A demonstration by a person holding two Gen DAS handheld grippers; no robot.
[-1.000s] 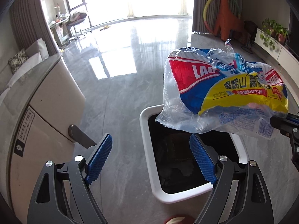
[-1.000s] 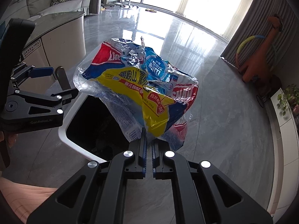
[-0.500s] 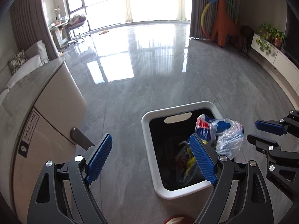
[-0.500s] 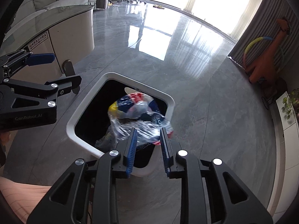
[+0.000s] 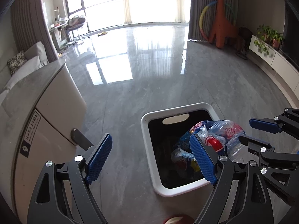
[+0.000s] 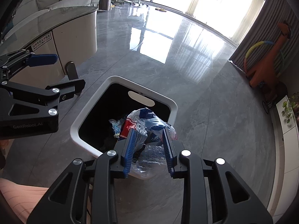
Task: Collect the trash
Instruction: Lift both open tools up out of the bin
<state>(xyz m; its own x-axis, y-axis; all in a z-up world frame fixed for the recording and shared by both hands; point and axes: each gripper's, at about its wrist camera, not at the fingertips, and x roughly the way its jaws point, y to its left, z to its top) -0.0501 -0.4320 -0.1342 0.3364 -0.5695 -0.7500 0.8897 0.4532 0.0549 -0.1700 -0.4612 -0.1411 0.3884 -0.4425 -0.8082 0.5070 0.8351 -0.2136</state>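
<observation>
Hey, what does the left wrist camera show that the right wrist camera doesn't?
Only the left wrist view shows a red and white object at the bottom edge. Only the right shows a pink sleeve and the opening right claw astride the crumpled plastic bag. Both show the white-rimmed bin, the orange giraffe toy, and the open left claw.

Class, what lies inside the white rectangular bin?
The white rectangular bin holds a crumpled clear plastic bag with red and blue print, draped over its near rim, plus wrappers beneath. The dark bottom stays hidden.

An orange giraffe toy with a hoop stands beside grey curtains, near potted plants
</observation>
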